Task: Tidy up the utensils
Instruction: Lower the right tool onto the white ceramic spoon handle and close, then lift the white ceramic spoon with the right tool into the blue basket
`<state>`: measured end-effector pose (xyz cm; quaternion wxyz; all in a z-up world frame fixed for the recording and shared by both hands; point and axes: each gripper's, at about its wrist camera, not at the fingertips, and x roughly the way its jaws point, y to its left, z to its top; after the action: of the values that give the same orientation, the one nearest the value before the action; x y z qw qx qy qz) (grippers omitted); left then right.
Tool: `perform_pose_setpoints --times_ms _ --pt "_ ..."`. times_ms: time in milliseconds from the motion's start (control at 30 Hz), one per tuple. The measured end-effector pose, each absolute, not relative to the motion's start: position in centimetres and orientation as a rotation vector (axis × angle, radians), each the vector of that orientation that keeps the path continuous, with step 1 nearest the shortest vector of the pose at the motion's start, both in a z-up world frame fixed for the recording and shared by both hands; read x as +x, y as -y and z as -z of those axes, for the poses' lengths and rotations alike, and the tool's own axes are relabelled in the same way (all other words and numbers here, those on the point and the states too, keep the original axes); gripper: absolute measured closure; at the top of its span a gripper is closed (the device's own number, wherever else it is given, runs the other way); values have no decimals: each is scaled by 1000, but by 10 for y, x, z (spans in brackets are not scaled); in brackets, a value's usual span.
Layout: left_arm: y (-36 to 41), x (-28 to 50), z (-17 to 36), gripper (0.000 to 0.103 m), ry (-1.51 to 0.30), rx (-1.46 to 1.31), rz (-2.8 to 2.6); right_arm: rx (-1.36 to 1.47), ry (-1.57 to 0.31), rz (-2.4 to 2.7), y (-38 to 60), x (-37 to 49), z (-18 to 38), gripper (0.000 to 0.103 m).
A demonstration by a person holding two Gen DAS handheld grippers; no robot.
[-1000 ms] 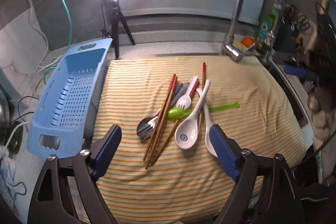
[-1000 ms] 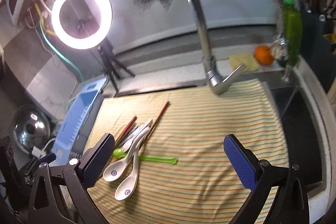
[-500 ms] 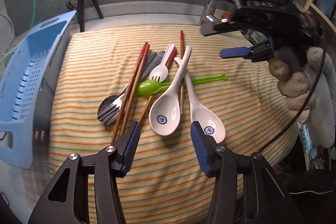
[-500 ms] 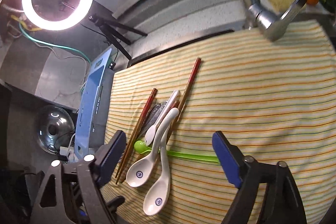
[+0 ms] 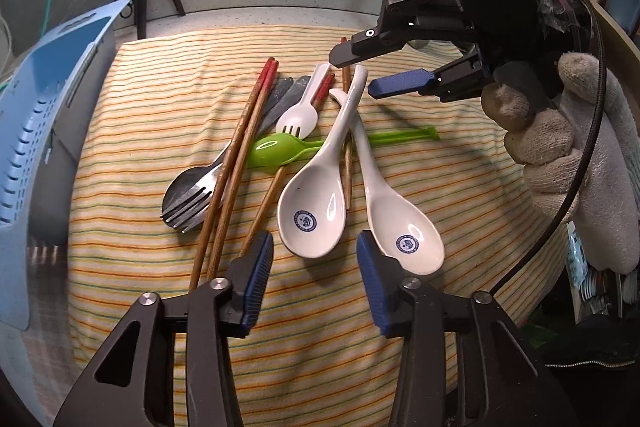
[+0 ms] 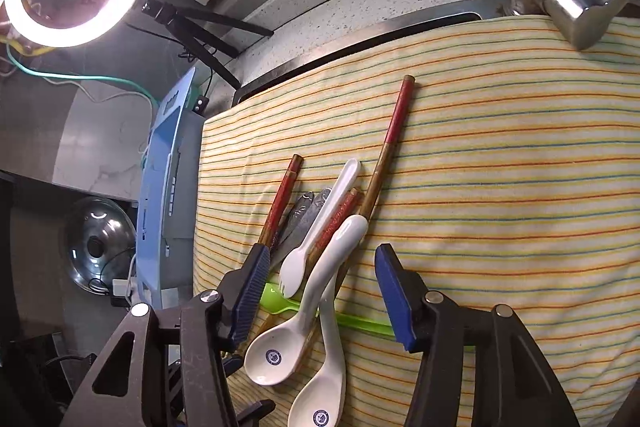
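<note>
Pile of mixed utensils sits mid-frame on the yellow striped cloth [image 5: 400, 327], nothing sorted yet

Left to right in the left wrist view: perforated blue plastic basket [image 5: 36, 131] at the left edge, off the cloth, probably the destination. Then dark metal fork [image 5: 188, 207], tines near the lower left of the pile, with a metal spoon bowl under it. Pair of red-tipped wooden chopsticks [image 5: 236, 163] crosses diagonally over the fork. Small white plastic spork [image 5: 298, 117] lies on the lime green plastic spoon [image 5: 276, 149], whose thin handle runs right under the two white ceramic soup spoons [image 5: 316, 211], glossy, blue crest in each bowl, handles crossed

Left gripper [image 5: 316, 271] low centre, ribbed blue pads parted about a spoon-bowl's width, holding nothing, straddling the nearer edge of the left ceramic bowl. Right gripper [image 5: 372, 75] upper right in a gloved hand, fingers apart, empty, hovering over the handle ends; in its own view right gripper [image 6: 320, 291] brackets the spork and a ceramic handle

Risks, my judgement: everything overlaps, so lifting one piece may drag its neighbours; glazed ceramic is slick and rounded, could slip from the pads and chip; closing here may catch a chopstick as well; soft cloth may bunch under the fingers
</note>
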<state>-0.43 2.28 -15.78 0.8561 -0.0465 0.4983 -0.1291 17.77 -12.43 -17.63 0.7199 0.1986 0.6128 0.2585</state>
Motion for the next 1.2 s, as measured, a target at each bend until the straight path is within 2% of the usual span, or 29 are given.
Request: perform_pose_setpoints --times_ms 67,267,400,533,1200 --pt "-23 0 160 67 -1049 -92 274 430 -1362 -568 122 179 178 58" --pt "-17 3 163 68 -1047 -53 281 414 -1375 -556 118 183 182 64" --pt "-14 1 162 68 -1034 -20 290 409 -1387 -554 116 184 184 75" --pt "-8 0 168 68 -1049 17 294 391 -1391 -547 114 185 185 81" --pt "-16 -1 156 71 -1006 -37 314 414 -1360 -561 116 184 168 86"
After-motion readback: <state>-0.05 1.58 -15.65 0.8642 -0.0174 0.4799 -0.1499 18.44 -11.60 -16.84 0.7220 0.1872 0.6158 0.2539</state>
